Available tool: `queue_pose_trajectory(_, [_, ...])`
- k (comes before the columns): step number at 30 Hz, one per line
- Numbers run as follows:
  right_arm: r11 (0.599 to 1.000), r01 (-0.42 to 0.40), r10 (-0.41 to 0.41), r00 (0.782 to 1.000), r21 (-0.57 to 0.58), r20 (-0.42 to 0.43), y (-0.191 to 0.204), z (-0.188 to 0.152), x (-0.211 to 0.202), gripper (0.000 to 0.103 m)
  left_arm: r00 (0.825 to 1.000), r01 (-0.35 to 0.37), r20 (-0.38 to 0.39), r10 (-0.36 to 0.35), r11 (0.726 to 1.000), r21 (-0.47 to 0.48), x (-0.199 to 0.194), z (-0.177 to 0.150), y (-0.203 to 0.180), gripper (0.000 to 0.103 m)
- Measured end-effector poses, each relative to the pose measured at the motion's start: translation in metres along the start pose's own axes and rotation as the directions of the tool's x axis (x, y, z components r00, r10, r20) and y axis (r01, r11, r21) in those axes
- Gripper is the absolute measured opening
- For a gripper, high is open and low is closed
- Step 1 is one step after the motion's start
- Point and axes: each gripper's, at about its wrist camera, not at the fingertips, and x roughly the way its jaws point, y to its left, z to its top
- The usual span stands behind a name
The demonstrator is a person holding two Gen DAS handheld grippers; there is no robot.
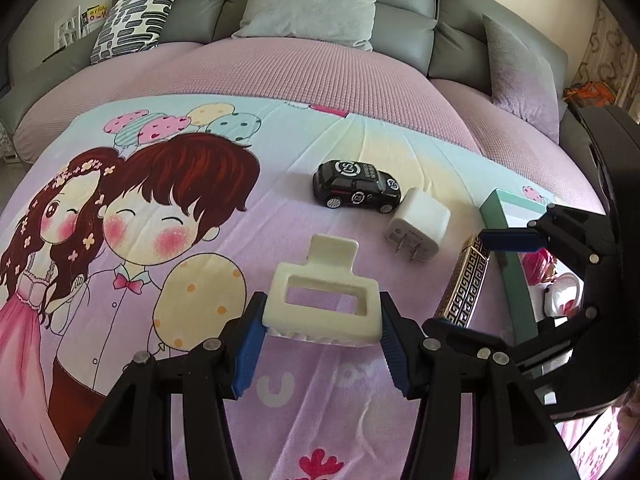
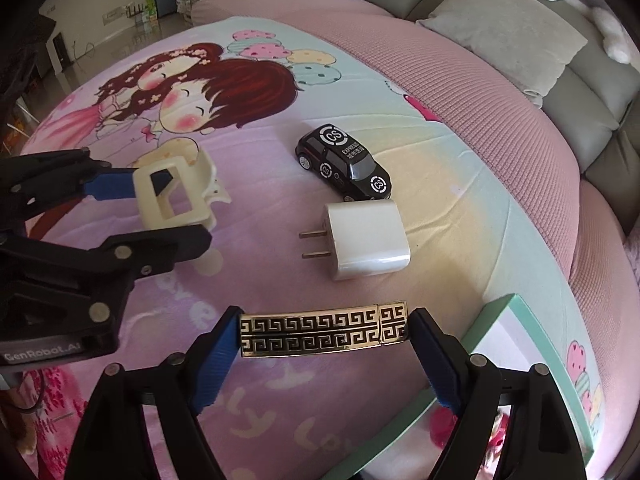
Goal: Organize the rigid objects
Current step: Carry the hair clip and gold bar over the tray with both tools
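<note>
My left gripper (image 1: 320,340) is shut on a cream hair claw clip (image 1: 322,302), its blue pads against both ends; the clip also shows in the right wrist view (image 2: 172,192). My right gripper (image 2: 324,344) is shut on a gold and black patterned bar (image 2: 324,330), gripped end to end; the bar also shows in the left wrist view (image 1: 466,280). A black toy car (image 1: 356,186) (image 2: 344,162) and a white plug adapter (image 1: 418,224) (image 2: 366,240) lie on the cartoon blanket (image 1: 160,240).
A mint-edged box (image 2: 516,364) (image 1: 508,236) lies at the right of the blanket. The blanket covers a pink-draped grey sofa (image 1: 320,68) with cushions (image 1: 312,4) along the back.
</note>
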Motion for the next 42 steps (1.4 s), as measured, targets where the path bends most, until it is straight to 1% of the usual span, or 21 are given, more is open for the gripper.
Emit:
queue_pose_trajectory(4, [0.997, 0.014, -0.017, 0.999, 0.073, 0.039, -0.003, -0.005, -0.014, 0.085, 1.000, -0.001, 0.017, 0.001, 1.000, 0.007, -0.006, 0.002, -0.003, 0.055])
queue_pose_trajectory(6, [0.992, 0.048, -0.055, 0.997, 0.116, 0.055, -0.006, -0.008, -0.021, 0.085, 1.000, 0.003, 0.031, -0.003, 1.000, 0.009, -0.010, 0.003, -0.005, 0.055])
queue_pose_trajectory(7, [0.988, 0.051, -0.061, 0.996, 0.145, 0.065, -0.007, -0.010, -0.027, 0.085, 0.999, 0.006, 0.038, -0.007, 1.000, 0.010, -0.012, 0.003, -0.006, 0.055])
queue_pose_trajectory(11, [0.954, 0.086, -0.117, 0.989, 0.288, 0.092, -0.019, -0.019, -0.041, 0.085, 0.998, 0.010, 0.058, -0.011, 1.000, 0.021, -0.019, 0.005, -0.012, 0.055])
queue_pose_trajectory(13, [0.924, 0.097, -0.145, 0.984, 0.370, 0.103, -0.025, -0.026, -0.050, 0.085, 0.998, 0.011, 0.065, -0.013, 1.000, 0.028, -0.022, 0.005, -0.016, 0.055])
queue_pose_trajectory(16, [0.879, 0.112, -0.185, 0.976, 0.464, 0.114, -0.031, -0.035, -0.063, 0.085, 0.997, 0.020, 0.072, -0.023, 0.999, 0.039, -0.024, 0.007, -0.023, 0.055])
queue_pose_trajectory(20, [0.828, 0.154, -0.251, 0.962, 0.540, 0.110, -0.035, -0.049, -0.080, 0.085, 0.995, 0.034, 0.093, -0.039, 0.998, 0.055, -0.029, 0.009, -0.035, 0.055])
queue_pose_trajectory(23, [0.785, 0.188, -0.302, 0.948, 0.590, 0.101, -0.039, -0.062, -0.091, 0.085, 0.991, 0.061, 0.116, -0.067, 0.997, 0.054, -0.033, 0.011, -0.043, 0.055])
queue_pose_trajectory(25, [0.746, 0.213, -0.344, 0.935, 0.631, 0.091, -0.041, -0.073, -0.099, 0.085, 0.989, 0.074, 0.126, -0.081, 0.995, 0.060, -0.036, 0.012, -0.050, 0.055])
queue_pose_trajectory(27, [0.704, 0.228, -0.370, 0.926, 0.673, 0.073, -0.044, -0.084, -0.106, 0.085, 0.987, 0.080, 0.132, -0.089, 0.994, 0.077, -0.038, 0.013, -0.059, 0.055])
queue_pose_trajectory(29, [0.669, 0.236, -0.390, 0.919, 0.705, 0.063, -0.048, -0.095, -0.116, 0.085, 0.985, 0.089, 0.140, -0.102, 0.991, 0.097, -0.040, 0.013, -0.070, 0.055])
queue_pose_trajectory(33, [0.576, 0.261, -0.453, 0.891, 0.774, 0.036, -0.058, -0.114, -0.138, 0.085, 0.978, 0.129, 0.143, -0.150, 0.981, 0.147, -0.041, 0.013, -0.096, 0.055])
queue_pose_trajectory(35, [0.552, 0.269, -0.485, 0.874, 0.790, 0.041, -0.062, -0.124, -0.148, 0.085, 0.973, 0.145, 0.152, -0.174, 0.972, 0.187, -0.043, 0.011, -0.111, 0.055])
queue_pose_trajectory(37, [0.516, 0.292, -0.513, 0.858, 0.805, 0.018, -0.069, -0.135, -0.152, 0.085, 0.968, 0.158, 0.159, -0.193, 0.964, 0.212, -0.045, 0.011, -0.122, 0.055])
queue_pose_trajectory(39, [0.480, 0.309, -0.525, 0.851, 0.821, -0.014, -0.078, -0.147, -0.151, 0.085, 0.967, 0.160, 0.160, -0.201, 0.958, 0.236, -0.045, 0.010, -0.133, 0.055])
queue_pose_trajectory(42, [0.436, 0.339, -0.530, 0.845, 0.833, -0.066, -0.091, -0.165, -0.148, 0.085, 0.963, 0.156, 0.173, -0.207, 0.950, 0.270, -0.044, 0.010, -0.147, 0.055])
